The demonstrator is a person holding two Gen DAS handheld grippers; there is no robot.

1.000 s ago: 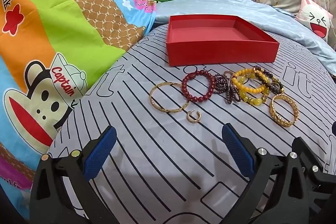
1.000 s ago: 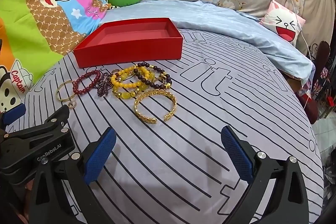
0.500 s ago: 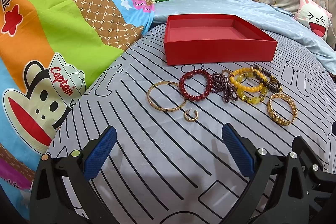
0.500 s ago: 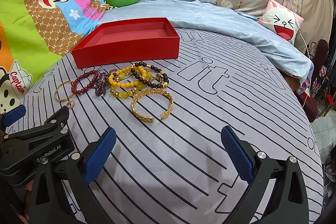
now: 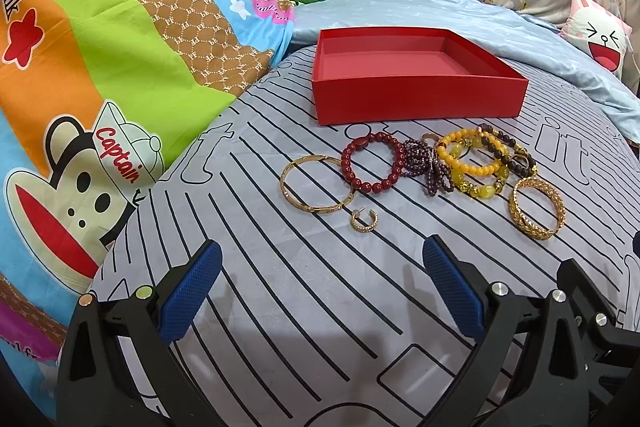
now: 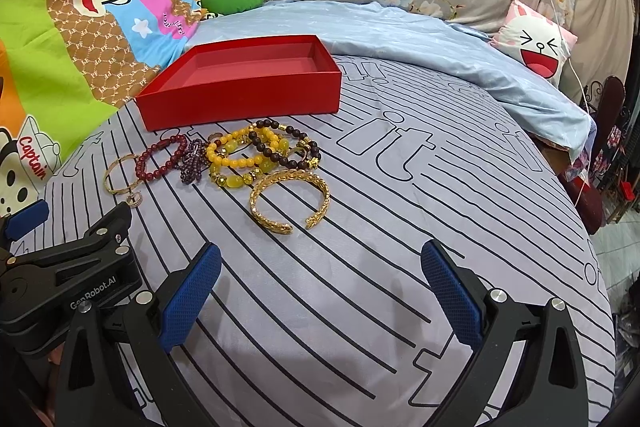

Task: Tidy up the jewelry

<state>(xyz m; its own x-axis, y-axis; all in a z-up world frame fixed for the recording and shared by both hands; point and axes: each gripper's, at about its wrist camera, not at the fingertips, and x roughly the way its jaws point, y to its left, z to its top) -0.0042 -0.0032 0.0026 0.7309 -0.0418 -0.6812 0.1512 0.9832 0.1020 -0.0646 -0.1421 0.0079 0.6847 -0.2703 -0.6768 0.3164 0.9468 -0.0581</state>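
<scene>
On the striped bedsheet (image 5: 280,307), both the left gripper (image 5: 320,291) and right gripper (image 6: 320,291) hover spread wide, holding nothing. Beaded bracelets (image 5: 476,163) lie tangled before the empty red box (image 5: 416,99); lifting one may drag its neighbours along.

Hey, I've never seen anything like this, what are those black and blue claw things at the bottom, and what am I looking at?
They are two hand-held grippers, each with its own camera looking along its blue-padded fingers. One picture is from the left gripper, the other from the right gripper. Both are open and hold nothing. Ahead, on a striped bedsheet, lie bracelets: a thin gold bangle, a red bead bracelet, a gold cuff, plus a small gold earring. Behind them is an empty red box.
</scene>
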